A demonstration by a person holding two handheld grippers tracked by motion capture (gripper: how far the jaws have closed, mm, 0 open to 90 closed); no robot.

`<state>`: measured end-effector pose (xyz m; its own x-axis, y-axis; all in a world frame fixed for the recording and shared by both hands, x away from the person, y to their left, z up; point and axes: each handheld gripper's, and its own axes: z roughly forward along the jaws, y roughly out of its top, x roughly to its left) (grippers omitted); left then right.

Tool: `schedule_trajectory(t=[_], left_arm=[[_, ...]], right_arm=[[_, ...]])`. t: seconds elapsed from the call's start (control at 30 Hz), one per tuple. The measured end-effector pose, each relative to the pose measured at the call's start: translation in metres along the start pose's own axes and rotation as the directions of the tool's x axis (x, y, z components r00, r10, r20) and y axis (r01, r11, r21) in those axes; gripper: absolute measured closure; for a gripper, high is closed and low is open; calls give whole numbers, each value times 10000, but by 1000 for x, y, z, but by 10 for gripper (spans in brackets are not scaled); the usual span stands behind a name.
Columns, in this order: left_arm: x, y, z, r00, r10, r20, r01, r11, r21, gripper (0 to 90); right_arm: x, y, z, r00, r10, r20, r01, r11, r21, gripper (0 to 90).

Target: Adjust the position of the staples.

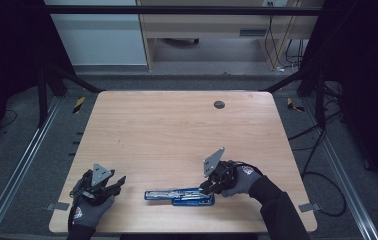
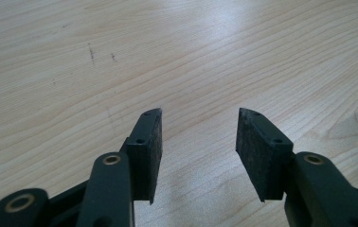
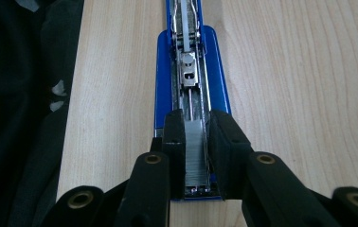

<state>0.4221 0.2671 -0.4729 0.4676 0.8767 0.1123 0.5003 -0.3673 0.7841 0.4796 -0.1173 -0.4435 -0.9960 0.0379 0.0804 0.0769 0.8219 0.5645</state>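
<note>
Blue stapler [image 3: 191, 90] open, ridged silver staples [image 3: 196, 151] between jaws.

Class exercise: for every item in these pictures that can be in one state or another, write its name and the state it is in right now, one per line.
Stapler: opened out flat on the table, magazine channel exposed.
Strip of staples: lying in the magazine, pinched between the right gripper's jaws.
Right gripper: shut on the strip of staples.
Left gripper: open, empty, above bare table.
</note>
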Motion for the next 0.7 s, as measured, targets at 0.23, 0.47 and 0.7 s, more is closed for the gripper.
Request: schedule_trajectory(t=[0.23, 0.47, 0.7], left_arm=[[0, 0, 0, 10000, -2, -5, 2, 10000, -16, 515], [-1, 0, -1, 10000, 19, 34, -19, 10000, -13, 516], [-2, 1, -1, 9999, 16, 100, -15, 10000, -28, 522]], right_arm=[[0, 1, -3, 9998, 60, 184, -56, 9998, -206, 767], [4, 0, -8, 9951, 511, 848, -448, 9962, -745, 768], [10, -10, -15, 9636, 1729, 2041, -1352, 9732, -1859, 742]])
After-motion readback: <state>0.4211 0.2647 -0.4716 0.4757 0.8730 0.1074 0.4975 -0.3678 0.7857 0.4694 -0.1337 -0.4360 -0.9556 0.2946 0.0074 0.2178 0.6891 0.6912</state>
